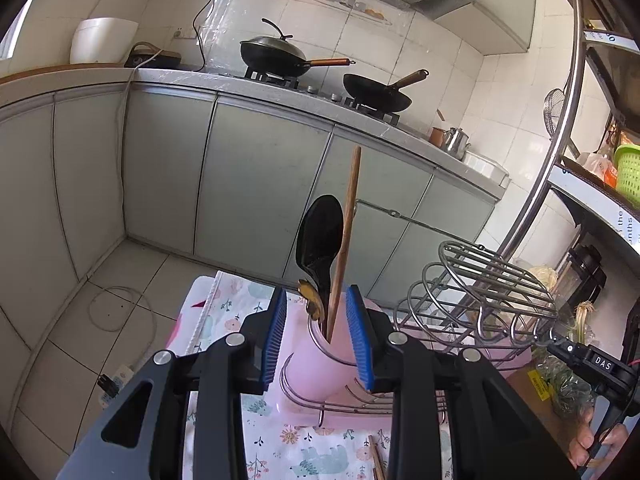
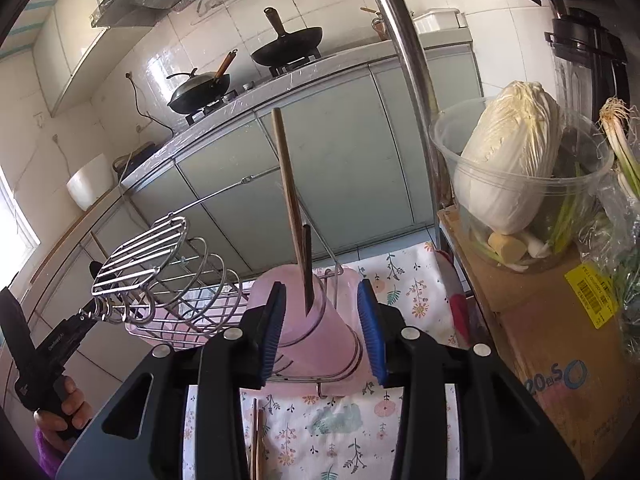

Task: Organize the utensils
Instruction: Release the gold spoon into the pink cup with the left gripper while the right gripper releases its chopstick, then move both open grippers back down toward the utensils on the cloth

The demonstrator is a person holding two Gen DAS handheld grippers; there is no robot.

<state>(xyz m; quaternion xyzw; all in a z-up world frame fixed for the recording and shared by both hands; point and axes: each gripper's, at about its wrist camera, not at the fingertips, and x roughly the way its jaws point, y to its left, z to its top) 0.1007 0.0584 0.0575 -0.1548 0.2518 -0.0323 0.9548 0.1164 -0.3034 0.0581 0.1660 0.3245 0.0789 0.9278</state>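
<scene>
Where it stands, black spoon [image 1: 320, 236] (glossy) leans upright.

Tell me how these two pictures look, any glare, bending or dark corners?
Left wrist view: fisheye bends the cabinet fronts, black vignette at the corners, daylight glare on the wall tiles. Right wrist view: same curving, a blown-out window at the left edge, the cabbage brightly lit yet sharp.
</scene>
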